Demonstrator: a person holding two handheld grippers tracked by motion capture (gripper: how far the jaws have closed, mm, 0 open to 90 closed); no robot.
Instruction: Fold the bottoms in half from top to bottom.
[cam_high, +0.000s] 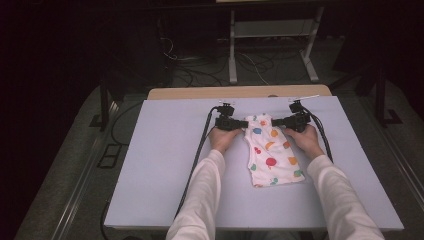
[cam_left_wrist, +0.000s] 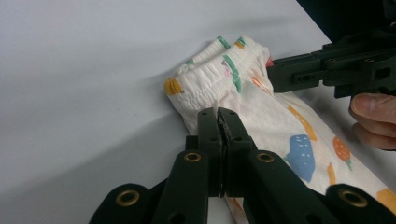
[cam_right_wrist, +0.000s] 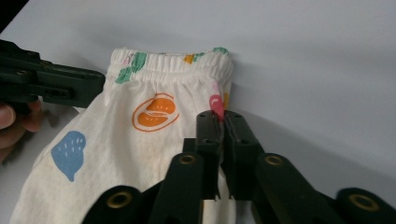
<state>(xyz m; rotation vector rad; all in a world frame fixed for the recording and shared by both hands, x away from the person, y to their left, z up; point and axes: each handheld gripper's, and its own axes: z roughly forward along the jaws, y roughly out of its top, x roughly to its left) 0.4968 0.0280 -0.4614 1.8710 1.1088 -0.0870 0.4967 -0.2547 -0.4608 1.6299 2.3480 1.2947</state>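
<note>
A small printed garment (cam_high: 271, 155) lies flat on the table (cam_high: 160, 165), waistband at the far end. There the left hand-held gripper (cam_high: 243, 123) and right hand-held gripper (cam_high: 274, 122) each pinch 1 waistband side, jaws clamped on cloth.

The left gripper (cam_left_wrist: 218, 116) has its jaws pinched shut on the edge of the white printed child's trousers (cam_left_wrist: 261, 112), just below the elastic waistband (cam_left_wrist: 210, 77). Beyond it, the right gripper (cam_left_wrist: 275, 77) meets the waistband's far side.
</note>
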